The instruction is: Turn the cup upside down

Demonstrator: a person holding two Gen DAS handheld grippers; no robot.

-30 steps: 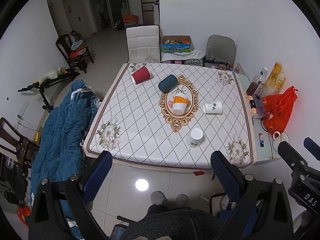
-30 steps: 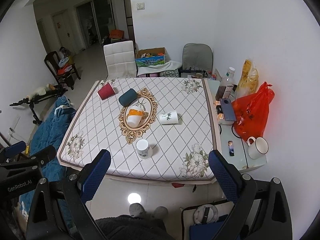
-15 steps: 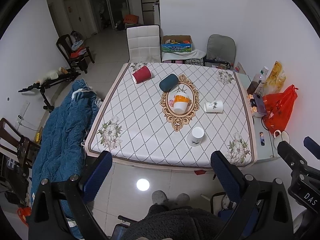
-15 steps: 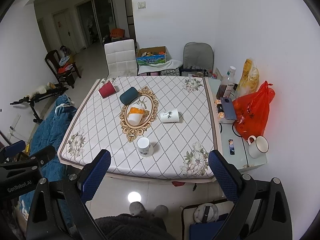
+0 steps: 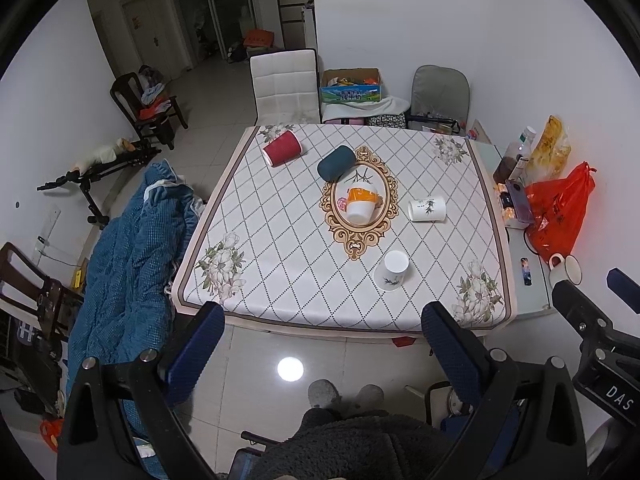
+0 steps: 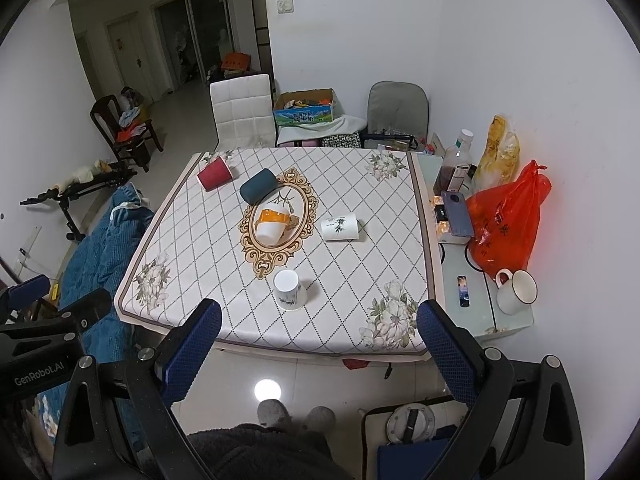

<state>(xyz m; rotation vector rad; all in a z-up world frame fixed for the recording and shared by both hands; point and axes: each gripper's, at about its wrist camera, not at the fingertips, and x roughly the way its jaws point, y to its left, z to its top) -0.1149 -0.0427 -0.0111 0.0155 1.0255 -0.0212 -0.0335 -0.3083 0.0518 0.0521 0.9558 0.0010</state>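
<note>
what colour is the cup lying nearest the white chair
Red cup, lying on its side at the table's far corner; clearest in the left wrist view.

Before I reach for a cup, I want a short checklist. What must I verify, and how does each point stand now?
1. Left gripper open and empty: ok.
2. Right gripper open and empty: ok.
3. Cups needing a flip are there: ok; red cup, dark blue cup, orange-and-white cup and bamboo-print cup lie on their sides.
4. Near white cup: already upside down, ok.
5. Grippers within reach of the table: not ok; both hang off its near edge.
</note>
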